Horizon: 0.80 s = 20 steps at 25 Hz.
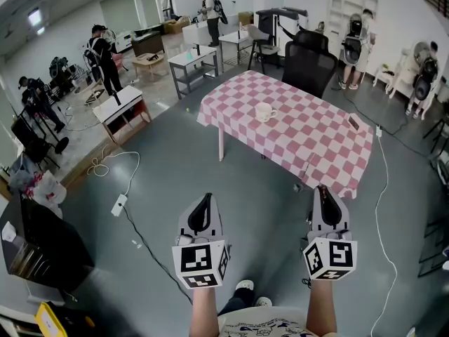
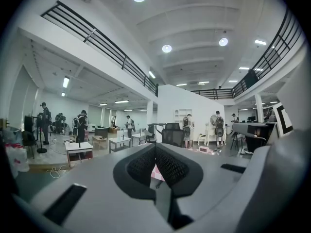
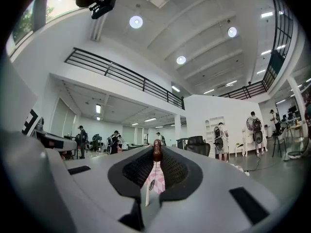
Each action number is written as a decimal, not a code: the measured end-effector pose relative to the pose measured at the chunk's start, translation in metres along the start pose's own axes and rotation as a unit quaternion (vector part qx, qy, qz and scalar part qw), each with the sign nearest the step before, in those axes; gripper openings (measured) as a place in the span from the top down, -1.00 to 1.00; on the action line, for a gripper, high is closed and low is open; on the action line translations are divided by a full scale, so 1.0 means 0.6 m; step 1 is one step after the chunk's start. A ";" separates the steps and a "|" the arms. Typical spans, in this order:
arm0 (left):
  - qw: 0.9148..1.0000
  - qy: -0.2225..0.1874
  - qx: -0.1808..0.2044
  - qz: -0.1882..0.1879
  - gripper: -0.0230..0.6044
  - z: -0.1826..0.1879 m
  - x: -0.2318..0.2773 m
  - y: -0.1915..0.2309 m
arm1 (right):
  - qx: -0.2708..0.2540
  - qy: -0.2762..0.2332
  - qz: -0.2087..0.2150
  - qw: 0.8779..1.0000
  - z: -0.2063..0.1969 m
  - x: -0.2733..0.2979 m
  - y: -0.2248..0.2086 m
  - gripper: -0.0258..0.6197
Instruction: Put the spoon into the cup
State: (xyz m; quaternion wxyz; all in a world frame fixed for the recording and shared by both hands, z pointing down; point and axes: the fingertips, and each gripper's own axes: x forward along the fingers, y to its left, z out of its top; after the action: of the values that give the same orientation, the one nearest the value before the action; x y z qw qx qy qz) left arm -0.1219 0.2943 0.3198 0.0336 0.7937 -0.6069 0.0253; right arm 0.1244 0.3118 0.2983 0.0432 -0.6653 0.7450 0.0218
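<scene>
open hall, grey floor (image 1: 266, 209), checkered counter (image 1: 316, 142) well ahead: spoon gripped, cup not yet filled.
left fingers (image 2: 141, 166) closed on nothing; cup (image 1: 264, 111) upright mid-counter, far off; right fingers (image 3: 176, 171) pinch the spoon (image 3: 156, 152). carry and drop remain, i reckon. floor ahead looks open, but mind the cable (image 1: 384, 209) at right.

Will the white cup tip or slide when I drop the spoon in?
Probably not tip: the cup looks squat and wide, standing upright. It may slide a little, since the checked tablecloth under it is loose cloth.
</scene>
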 end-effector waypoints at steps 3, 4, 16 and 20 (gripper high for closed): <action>1.000 -0.001 0.000 -0.004 0.88 0.002 0.024 0.014 | 0.003 -0.002 -0.005 1.000 -0.003 0.023 0.002 0.76; 1.000 -0.001 -0.001 -0.006 0.88 0.002 0.033 0.019 | 0.004 -0.003 -0.008 1.000 -0.004 0.032 0.003 0.76; 1.000 0.012 0.006 -0.028 0.88 -0.016 0.116 0.079 | 0.006 0.017 -0.028 0.999 -0.046 0.109 0.036 0.76; 0.999 0.020 0.003 -0.031 0.88 -0.025 0.141 0.091 | 0.002 0.027 -0.027 0.999 -0.058 0.137 0.041 0.76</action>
State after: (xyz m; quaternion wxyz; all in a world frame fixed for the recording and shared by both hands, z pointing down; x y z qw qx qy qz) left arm -0.1525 0.1998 0.3426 0.0439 0.8118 -0.5808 0.0416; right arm 0.0897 0.2302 0.3244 0.0254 -0.6858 0.7273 0.0014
